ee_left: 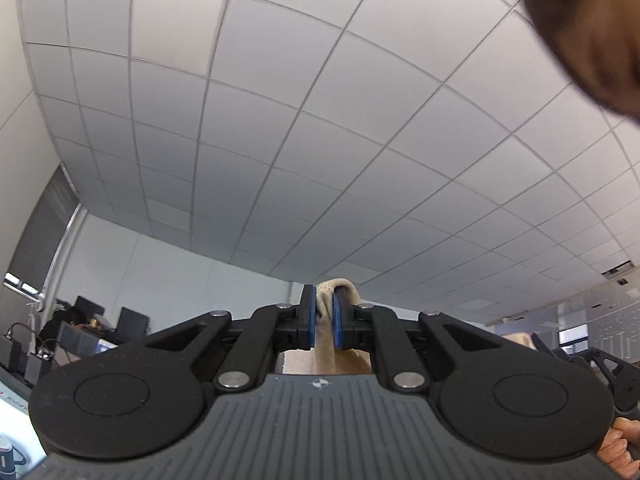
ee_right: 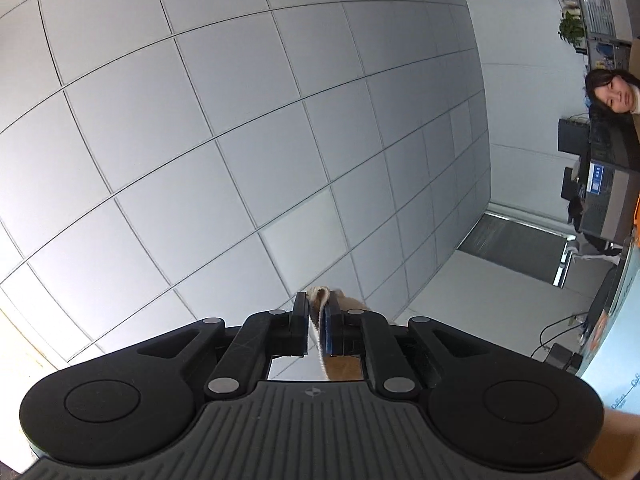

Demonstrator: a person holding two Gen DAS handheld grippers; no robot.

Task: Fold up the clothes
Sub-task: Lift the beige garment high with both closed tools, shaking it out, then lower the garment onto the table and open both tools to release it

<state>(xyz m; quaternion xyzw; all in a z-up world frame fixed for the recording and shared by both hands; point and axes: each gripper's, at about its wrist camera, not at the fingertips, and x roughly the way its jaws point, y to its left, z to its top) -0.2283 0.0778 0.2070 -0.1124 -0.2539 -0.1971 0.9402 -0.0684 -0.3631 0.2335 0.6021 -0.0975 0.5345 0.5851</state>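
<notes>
Both grippers point up at the tiled ceiling. My left gripper (ee_left: 324, 304) is shut on a fold of beige cloth (ee_left: 340, 292) that pokes out above the blue pads and hangs down behind the jaws. My right gripper (ee_right: 318, 312) is shut on another edge of the same beige cloth (ee_right: 320, 294), which bunches at the fingertips and drops away below. Most of the garment is hidden behind the gripper bodies. In the left wrist view, more beige cloth (ee_left: 518, 340) and the other gripper (ee_left: 612, 372) show at the right edge.
A person's head (ee_left: 592, 28) fills the upper right corner of the left view, and a hand (ee_left: 620, 448) holds the handle. Desks with monitors (ee_left: 88, 328) stand at the left. Another person (ee_right: 616, 96) sits among office equipment at the right of the right view.
</notes>
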